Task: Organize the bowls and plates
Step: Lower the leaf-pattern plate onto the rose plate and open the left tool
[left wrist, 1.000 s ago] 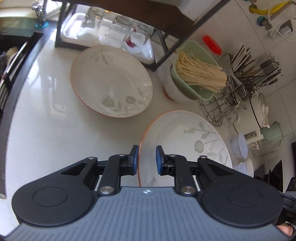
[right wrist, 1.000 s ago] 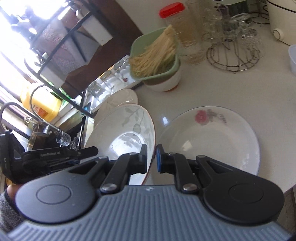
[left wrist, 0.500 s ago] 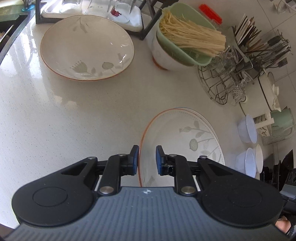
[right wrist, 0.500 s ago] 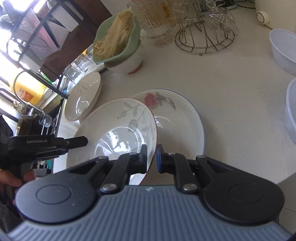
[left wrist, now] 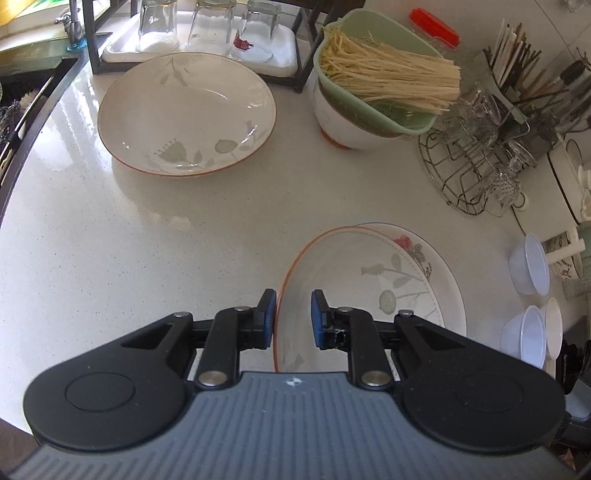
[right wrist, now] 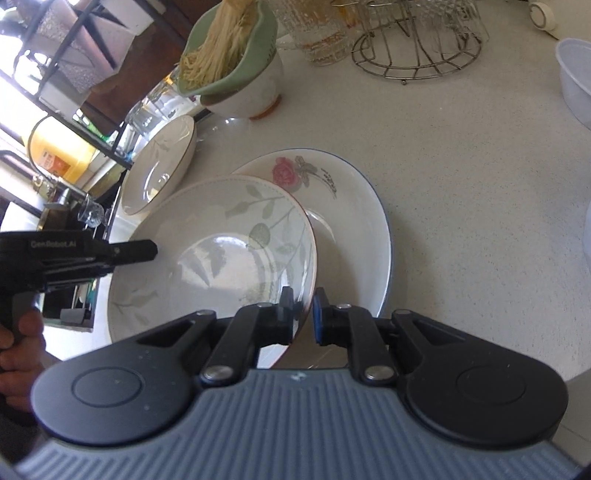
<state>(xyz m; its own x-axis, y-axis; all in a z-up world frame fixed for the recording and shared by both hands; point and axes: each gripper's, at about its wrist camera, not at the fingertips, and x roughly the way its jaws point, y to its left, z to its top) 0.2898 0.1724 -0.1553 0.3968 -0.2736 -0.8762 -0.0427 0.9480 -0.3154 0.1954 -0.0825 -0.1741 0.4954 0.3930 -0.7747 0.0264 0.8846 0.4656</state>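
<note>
The leaf plate (right wrist: 221, 258) sits on top of the rose plate (right wrist: 343, 206), a little off to one side, so the pink rose peeks out. Both plates are on the white table (left wrist: 147, 240).

The left tongs (left wrist: 293, 317) have their blue pads apart, with the plate's orange rim between them. One pad is just beside the rim and the other has a gap next to it. The right tongs (right wrist: 303, 314) are at the other side of the same plate, with the rim between the pads (I cannot tell if they pinch it).

Another leaf plate (left wrist: 186, 114) sits well apart, near the upside-down glasses (left wrist: 207, 26). A green strainer of noodles (left wrist: 376, 77) rests in a white bowl (left wrist: 343, 125).
</note>
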